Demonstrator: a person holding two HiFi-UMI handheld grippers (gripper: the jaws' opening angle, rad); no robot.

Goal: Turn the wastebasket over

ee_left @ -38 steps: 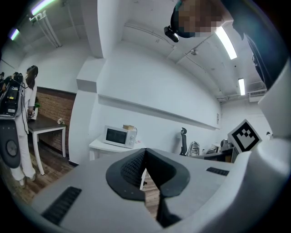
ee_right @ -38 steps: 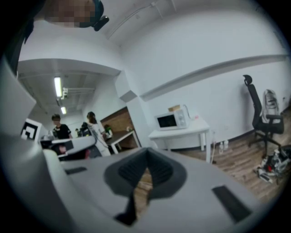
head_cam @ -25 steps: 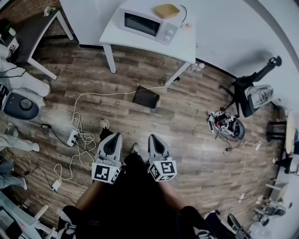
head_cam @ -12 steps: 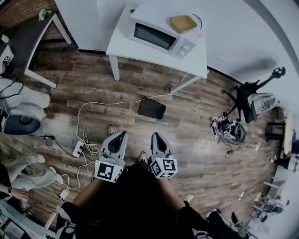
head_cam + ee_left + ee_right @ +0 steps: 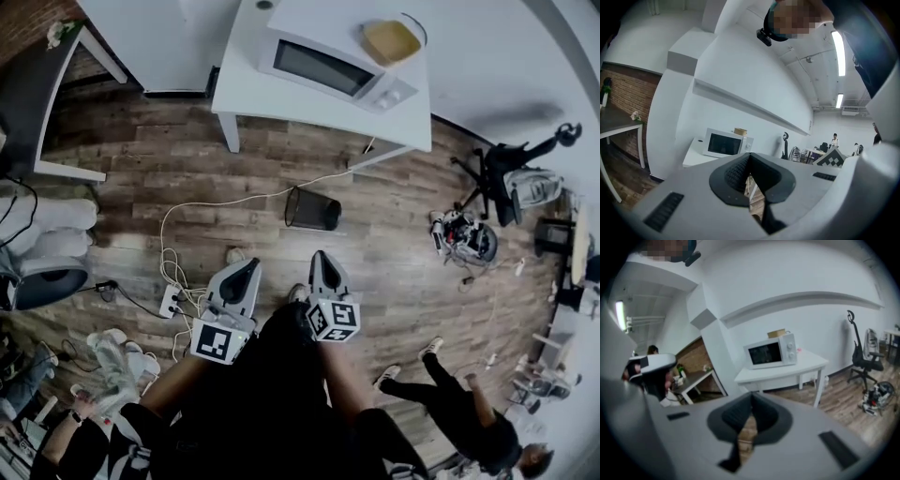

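A black mesh wastebasket (image 5: 313, 209) lies on its side on the wood floor, just in front of the white table (image 5: 242, 94), with its open mouth toward the left. My left gripper (image 5: 249, 269) and my right gripper (image 5: 322, 256) are held side by side some way short of it, both pointing toward it. The jaws of both are shut with nothing between them. In the left gripper view the left gripper (image 5: 749, 157) hides the basket. Only floor and the table show past the right gripper (image 5: 751, 397) in its own view.
A microwave (image 5: 337, 67) with a yellow bowl (image 5: 392, 40) on top stands on the table. A white cable and power strip (image 5: 172, 300) trail across the floor at left. An office chair (image 5: 511, 183) and a small device (image 5: 464, 238) stand at right; people are at the lower edges.
I have walked toward the table: the wastebasket and the table now sit closer and larger in the head view. Both grippers stayed shut and side by side. Another person has come into view at lower right.
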